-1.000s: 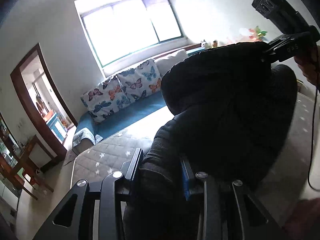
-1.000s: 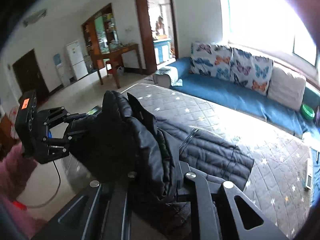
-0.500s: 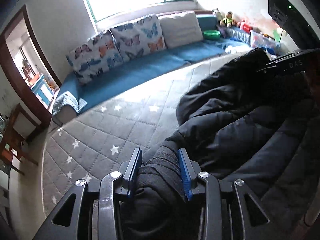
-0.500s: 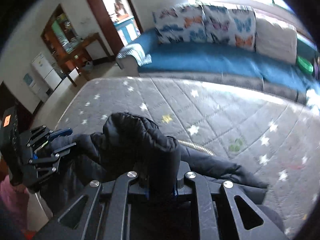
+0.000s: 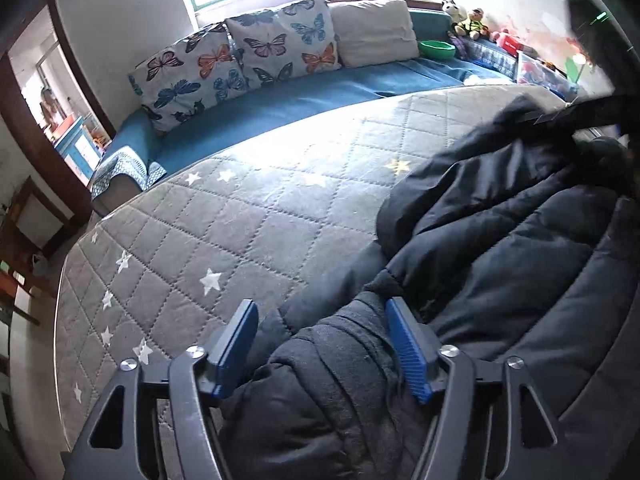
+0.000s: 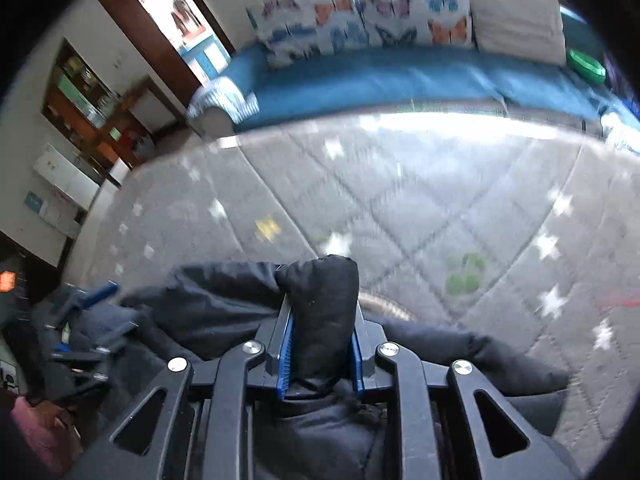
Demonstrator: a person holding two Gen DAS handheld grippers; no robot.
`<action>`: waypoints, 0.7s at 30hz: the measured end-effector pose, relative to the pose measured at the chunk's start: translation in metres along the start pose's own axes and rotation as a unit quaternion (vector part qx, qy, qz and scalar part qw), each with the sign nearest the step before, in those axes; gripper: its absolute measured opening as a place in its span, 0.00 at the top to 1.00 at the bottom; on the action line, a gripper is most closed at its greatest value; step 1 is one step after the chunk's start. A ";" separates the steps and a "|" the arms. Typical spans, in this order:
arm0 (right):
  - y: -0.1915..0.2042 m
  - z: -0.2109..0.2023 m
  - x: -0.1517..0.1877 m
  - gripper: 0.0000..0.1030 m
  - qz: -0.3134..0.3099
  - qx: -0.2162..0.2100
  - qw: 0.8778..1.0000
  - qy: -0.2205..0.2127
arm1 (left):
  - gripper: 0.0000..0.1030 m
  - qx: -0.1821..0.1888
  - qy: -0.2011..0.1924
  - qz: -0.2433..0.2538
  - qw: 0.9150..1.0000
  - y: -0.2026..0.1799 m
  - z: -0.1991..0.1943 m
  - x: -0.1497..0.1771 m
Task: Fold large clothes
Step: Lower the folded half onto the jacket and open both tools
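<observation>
A black puffer jacket (image 5: 500, 248) lies bunched on the grey star-quilted mattress (image 5: 240, 220). In the left wrist view my left gripper (image 5: 320, 344) has its jaws wide apart, with a fold of the jacket lying loose between the blue pads. In the right wrist view my right gripper (image 6: 320, 344) is shut on a fold of the jacket (image 6: 324, 304), low over the mattress (image 6: 440, 200). The left gripper shows blurred at the lower left of that view (image 6: 80, 320). The right gripper shows at the right edge of the left wrist view (image 5: 592, 116).
A blue sofa (image 5: 300, 96) with butterfly cushions (image 5: 240, 60) runs along the mattress's far side under the window. A green bowl (image 5: 438, 49) and toys sit at its right end. A doorway (image 5: 52, 108) and wooden furniture (image 6: 92, 112) stand to the left.
Both grippers came down from a raised position to the mattress with the jacket. The left gripper's jaws have opened and released the fold. The right gripper is still clamped.
</observation>
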State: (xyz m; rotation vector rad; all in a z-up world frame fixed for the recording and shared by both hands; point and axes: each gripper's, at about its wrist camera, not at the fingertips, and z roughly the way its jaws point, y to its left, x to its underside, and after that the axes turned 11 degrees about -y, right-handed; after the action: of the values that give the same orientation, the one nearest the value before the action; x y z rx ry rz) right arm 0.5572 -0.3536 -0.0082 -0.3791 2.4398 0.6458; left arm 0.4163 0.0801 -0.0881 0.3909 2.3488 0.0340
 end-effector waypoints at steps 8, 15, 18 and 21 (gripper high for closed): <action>0.025 -0.103 0.015 0.74 -0.068 0.034 0.996 -0.039 | 0.18 -0.023 -0.005 -0.007 1.000 0.004 -0.011 -0.002; 0.015 -0.065 0.052 0.74 -0.092 0.087 0.992 0.022 | 0.18 -0.036 -0.020 -0.006 0.999 -0.003 -0.048 -0.010; -0.012 -0.030 0.057 0.80 -0.039 0.083 0.995 0.042 | 0.18 -0.039 -0.026 -0.008 0.999 -0.005 -0.070 -0.013; -0.012 -0.025 0.057 0.80 -0.047 0.093 0.994 0.040 | 0.18 -0.031 -0.039 -0.007 0.999 -0.009 -0.099 -0.016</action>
State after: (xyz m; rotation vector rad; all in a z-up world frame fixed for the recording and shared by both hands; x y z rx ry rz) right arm 0.5050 -0.3833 -0.0291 -0.4481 2.5161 0.3666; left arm 0.3567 0.0760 -0.0066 0.3392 2.2674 0.0838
